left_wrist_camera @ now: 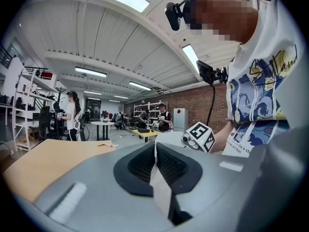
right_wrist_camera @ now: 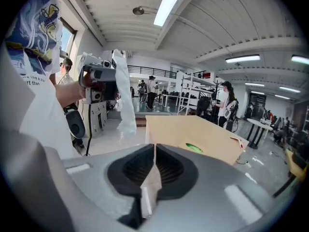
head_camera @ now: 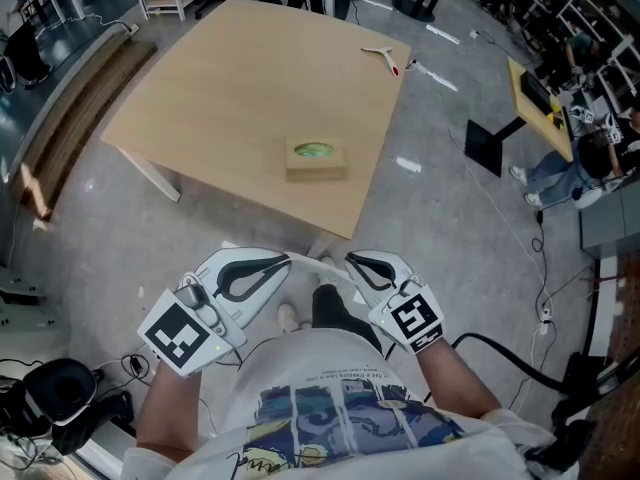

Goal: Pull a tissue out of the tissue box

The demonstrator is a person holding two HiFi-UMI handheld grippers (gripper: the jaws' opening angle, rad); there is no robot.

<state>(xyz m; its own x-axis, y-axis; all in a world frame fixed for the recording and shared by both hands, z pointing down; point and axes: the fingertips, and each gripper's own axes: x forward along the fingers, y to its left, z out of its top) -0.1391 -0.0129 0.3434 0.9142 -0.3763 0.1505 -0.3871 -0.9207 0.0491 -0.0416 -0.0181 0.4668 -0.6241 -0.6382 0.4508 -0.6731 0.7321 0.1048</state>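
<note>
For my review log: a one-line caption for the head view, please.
Left hand-held gripper shut on a tissue, well back from the tissue box on the table.

One tissue box (head_camera: 316, 159): low, rectangular, tan, lying flat with its green oval opening (head_camera: 314, 150) facing up, just above the centre of the head view, on the near part of a light wooden table (head_camera: 230, 88). One tissue (head_camera: 320, 265): white, thin, out of the box and well apart from it, stretched as a narrow band at lower centre of the head view. One end is pinched in the closed left gripper (head_camera: 286, 261) and the other in the closed right gripper (head_camera: 351, 259); part of it hangs loose at the upper left of the right gripper view.
</note>
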